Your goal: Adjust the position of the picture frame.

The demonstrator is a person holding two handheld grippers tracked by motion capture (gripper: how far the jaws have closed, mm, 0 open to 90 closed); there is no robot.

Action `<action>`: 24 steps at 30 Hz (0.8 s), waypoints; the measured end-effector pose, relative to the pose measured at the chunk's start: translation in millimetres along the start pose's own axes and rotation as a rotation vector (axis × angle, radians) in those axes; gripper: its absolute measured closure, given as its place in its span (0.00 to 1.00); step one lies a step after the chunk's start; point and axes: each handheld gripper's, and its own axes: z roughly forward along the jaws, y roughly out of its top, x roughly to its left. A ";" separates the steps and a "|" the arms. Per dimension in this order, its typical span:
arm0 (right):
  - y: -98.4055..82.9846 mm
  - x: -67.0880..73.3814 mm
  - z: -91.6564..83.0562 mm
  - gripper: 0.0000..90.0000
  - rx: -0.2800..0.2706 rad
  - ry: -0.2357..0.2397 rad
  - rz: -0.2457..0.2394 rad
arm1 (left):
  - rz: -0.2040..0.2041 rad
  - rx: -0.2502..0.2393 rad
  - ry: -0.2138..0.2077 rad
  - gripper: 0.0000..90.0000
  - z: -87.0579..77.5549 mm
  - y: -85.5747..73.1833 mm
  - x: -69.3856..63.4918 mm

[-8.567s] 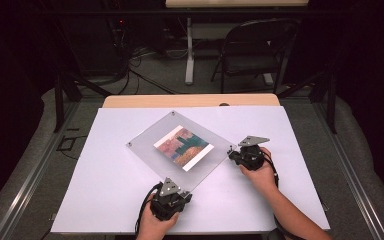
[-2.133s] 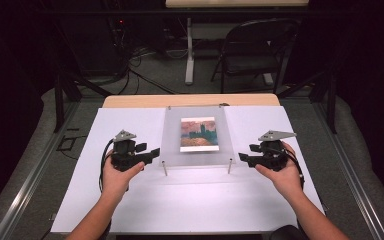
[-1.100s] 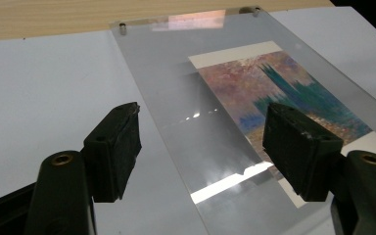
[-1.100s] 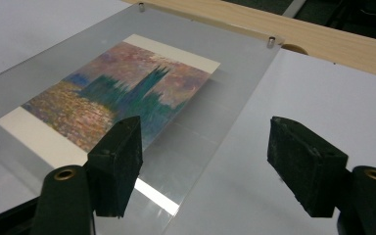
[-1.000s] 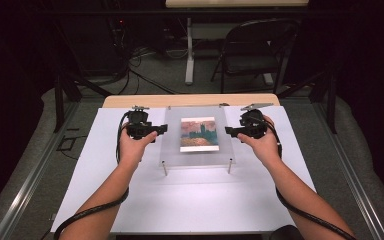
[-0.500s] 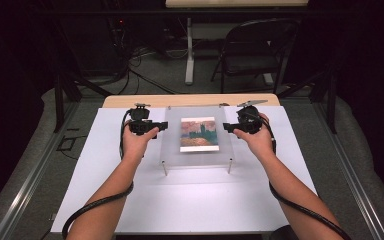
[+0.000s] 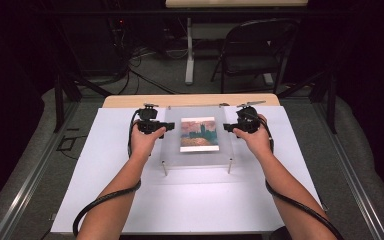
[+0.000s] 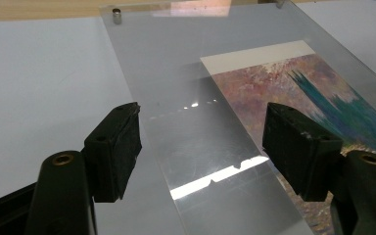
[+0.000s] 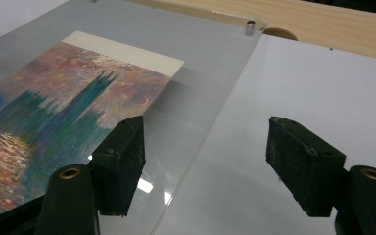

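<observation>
The fingers (image 8: 112, 152) of the left gripper (image 8: 203, 147) are seen spread wide in the left gripper view, with the left edge of a clear frame (image 8: 186, 73) lying between them at the middle of the picture; no contact with the frame can be made out. The fingers (image 9: 120, 164) of the right gripper (image 9: 210, 164) are likewise held wide apart in the right gripper view, and the right edge of the frame (image 9: 210, 63) is seen running between them, untouched as far as can be told. In the high view, the frame (image 7: 199, 134) is found at the centre of the picture, on the far half of the white worktop (image 7: 190, 200), raised on small metal posts (image 7: 164, 168) at its corners. A printed picture (image 7: 198, 134) of purple, teal and orange is held inside it. The left gripper (image 7: 161, 125) is placed at the frame's left edge and the right gripper (image 7: 228, 126) at its right edge, each carried by a hand. A dark chair (image 7: 252, 50) is seen at the upper right, beyond the worktop.
</observation>
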 end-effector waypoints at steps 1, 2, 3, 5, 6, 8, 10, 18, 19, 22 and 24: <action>-0.4 -1.2 1.3 0.34 0.001 0.005 0.004 | -0.001 0.005 -0.002 0.34 2.3 0.2 0.0; -1.0 -2.2 2.7 0.34 0.005 0.010 0.016 | -0.005 0.007 0.002 0.34 4.4 0.3 -0.1; -1.4 -2.4 3.6 0.34 0.013 0.017 0.033 | -0.009 0.009 0.002 0.34 6.3 0.4 -0.2; -2.0 -3.7 5.7 0.34 0.017 0.028 0.044 | -0.011 0.018 0.003 0.34 10.2 0.6 -0.2; -2.2 -3.7 7.0 0.34 0.019 0.037 0.054 | -0.015 0.019 0.005 0.34 12.2 0.5 -0.4; -2.1 -3.4 9.2 0.35 0.031 0.056 0.069 | -0.022 0.025 0.004 0.34 14.7 0.3 -0.4; -1.9 -2.0 11.5 0.34 0.037 0.074 0.075 | -0.023 0.032 0.006 0.34 16.6 -0.5 -0.1; 0.3 5.3 18.4 0.35 0.072 0.107 0.088 | -0.041 0.051 0.005 0.34 19.6 -3.6 5.5; 0.4 5.6 19.7 0.35 0.070 0.112 0.086 | -0.042 0.048 0.007 0.34 20.3 -4.0 6.0; 1.4 7.5 22.1 0.35 0.081 0.128 0.106 | -0.051 0.054 0.001 0.34 20.9 -4.4 7.1; 1.8 8.8 23.6 0.34 0.087 0.136 0.116 | -0.056 0.054 -0.003 0.34 21.7 -4.4 7.3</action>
